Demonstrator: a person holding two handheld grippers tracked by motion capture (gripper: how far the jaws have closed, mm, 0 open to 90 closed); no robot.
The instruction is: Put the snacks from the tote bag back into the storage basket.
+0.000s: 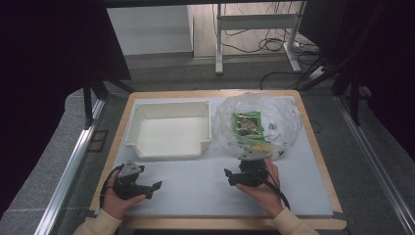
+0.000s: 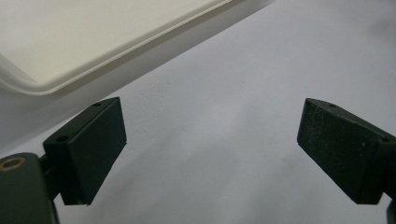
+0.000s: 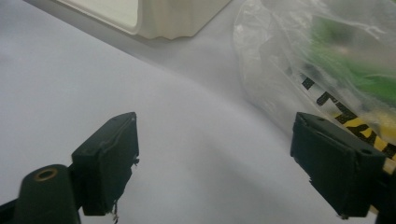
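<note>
**Two open grippers waiting at the near edge, bag of snacks just ahead of the right one**

A person is holding a gripper in each hand over the pale mat (image 1: 195,183) that is covering the wooden table (image 1: 320,161). The left gripper (image 1: 147,188) is sitting at the near left, just in front of the white tray (image 1: 169,129), and its jaws are standing wide apart with nothing between them — in the left gripper view, the left gripper (image 2: 210,149) is showing bare mat in the gap, with the tray's rim (image 2: 116,46) crossing the upper left corner.

The right gripper (image 1: 244,177) is resting at the near middle-right, pointing toward the clear plastic bag (image 1: 284,122). Its jaws are also standing fully spread and are holding nothing. In the right gripper view, the right gripper (image 3: 215,163) is facing open mat, while the bag (image 3: 280,70) is lying close behind the right-hand jaw; whether that jaw is touching the plastic cannot be told.

The bag is lying on the mat to the right of the tray, crumpled and bulging, just beyond the right gripper. Inside it a green packet (image 1: 248,125) is showing through the plastic, and a yellow item (image 1: 262,147) is lying at the bag's near end — closest to the gripper. The tray is sitting beside the bag, its near wall cut low.
</note>
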